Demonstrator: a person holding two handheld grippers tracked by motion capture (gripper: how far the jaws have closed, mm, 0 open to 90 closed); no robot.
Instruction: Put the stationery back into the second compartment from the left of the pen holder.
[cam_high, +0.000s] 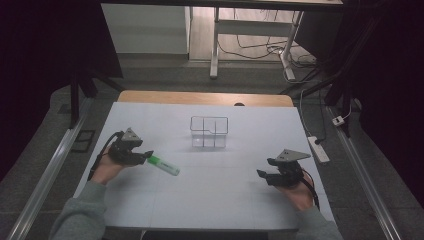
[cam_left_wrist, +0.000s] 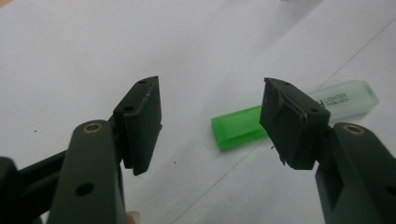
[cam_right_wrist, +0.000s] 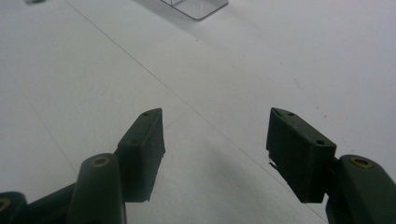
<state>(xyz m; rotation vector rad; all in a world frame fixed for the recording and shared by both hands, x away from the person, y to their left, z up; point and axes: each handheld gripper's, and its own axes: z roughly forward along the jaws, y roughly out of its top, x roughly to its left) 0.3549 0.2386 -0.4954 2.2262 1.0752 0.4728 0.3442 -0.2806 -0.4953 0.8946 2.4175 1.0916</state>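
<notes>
A green highlighter (cam_high: 164, 165) with a clear cap lies flat on the white table (cam_high: 215, 200), left of centre. My left gripper (cam_high: 146, 156) sits at its near end and is open. In the left gripper view the highlighter (cam_left_wrist: 238, 128) lies on the table just beyond the gripper (cam_left_wrist: 211, 84), its middle hidden behind the right-hand jaw, and no pad presses on it. My right gripper (cam_high: 262, 173) rests at the table's right side, open with nothing between its jaws (cam_right_wrist: 217, 113).
A clear plastic organizer with dividers (cam_high: 209, 132) stands at the table's middle back, its corner seen in the right gripper view (cam_right_wrist: 196, 7). A power strip (cam_high: 318, 149) and cables lie on the floor to the right of the table.
</notes>
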